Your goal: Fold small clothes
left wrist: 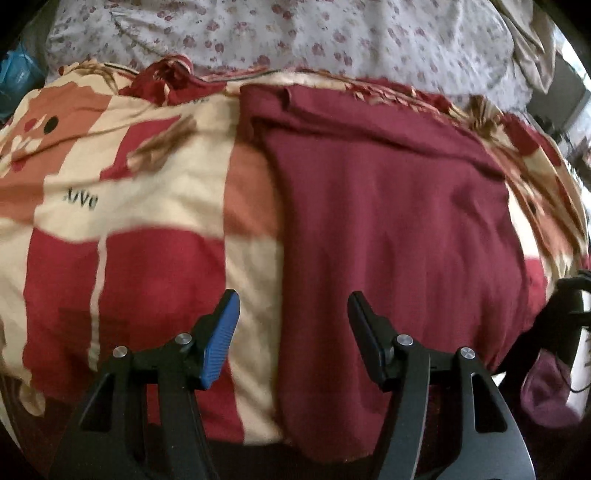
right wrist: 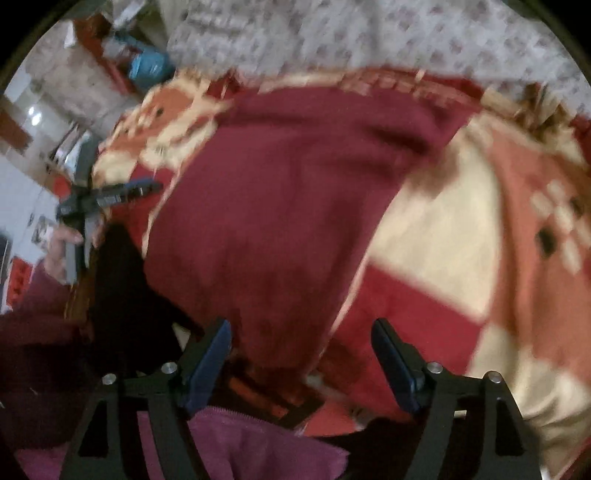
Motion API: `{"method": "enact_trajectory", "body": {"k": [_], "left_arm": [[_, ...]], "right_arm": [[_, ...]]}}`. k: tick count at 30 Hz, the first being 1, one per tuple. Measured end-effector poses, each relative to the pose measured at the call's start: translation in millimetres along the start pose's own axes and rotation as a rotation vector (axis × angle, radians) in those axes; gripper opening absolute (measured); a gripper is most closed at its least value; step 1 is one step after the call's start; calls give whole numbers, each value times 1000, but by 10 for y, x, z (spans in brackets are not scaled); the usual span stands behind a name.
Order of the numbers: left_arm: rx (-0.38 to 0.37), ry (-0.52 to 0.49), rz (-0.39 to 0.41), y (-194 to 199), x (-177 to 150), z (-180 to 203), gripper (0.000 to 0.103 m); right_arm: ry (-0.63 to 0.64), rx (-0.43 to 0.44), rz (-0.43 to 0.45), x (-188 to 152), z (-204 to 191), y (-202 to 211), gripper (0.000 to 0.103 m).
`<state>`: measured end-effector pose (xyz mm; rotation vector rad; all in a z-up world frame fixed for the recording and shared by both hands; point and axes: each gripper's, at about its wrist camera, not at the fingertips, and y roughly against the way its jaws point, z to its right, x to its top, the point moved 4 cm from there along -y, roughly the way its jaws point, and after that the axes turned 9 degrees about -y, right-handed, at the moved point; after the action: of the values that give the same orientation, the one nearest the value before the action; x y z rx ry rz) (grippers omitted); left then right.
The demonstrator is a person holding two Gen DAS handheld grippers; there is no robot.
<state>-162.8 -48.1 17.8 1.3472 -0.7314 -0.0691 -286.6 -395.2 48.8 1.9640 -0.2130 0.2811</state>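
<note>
A maroon garment (left wrist: pixel 388 229) lies spread flat on a bed with a red, cream and orange patterned cover (left wrist: pixel 140 206). It also shows in the right wrist view (right wrist: pixel 273 206). My left gripper (left wrist: pixel 293 306) is open and empty, held above the garment's near left edge. My right gripper (right wrist: pixel 301 332) is open and empty, above the garment's near edge. The right wrist view is blurred. The left gripper (right wrist: pixel 110 195) shows at the left of that view, beside the garment.
A white floral sheet (left wrist: pixel 295 33) lies beyond the patterned cover (right wrist: pixel 461 236). A purple cloth (right wrist: pixel 240 443) sits at the bottom of the right wrist view. A dark garment (right wrist: pixel 122 288) lies at the bed's left edge. A blue object (right wrist: pixel 147 66) stands far left.
</note>
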Motion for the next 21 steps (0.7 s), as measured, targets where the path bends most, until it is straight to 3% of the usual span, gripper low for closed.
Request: {"method": "enact_trajectory", "body": {"k": [4,8,15,21], "left_arm": [[-38,20,-46,-13,-291,31,61],[-28,15,-90,-64,-495,47,61],[-70,32,-172,-115,-674,17,61],[-108,9,-220,-202,-728,132,61]], "right_arm": [[-20,-4,-75,-303,-10,-422,76],[-67,40,-141,-369,14,-700,76],[57,154,-169,-420,-385,-851,71],[-21,109,-220,-511,-220,-1001,71]]}}
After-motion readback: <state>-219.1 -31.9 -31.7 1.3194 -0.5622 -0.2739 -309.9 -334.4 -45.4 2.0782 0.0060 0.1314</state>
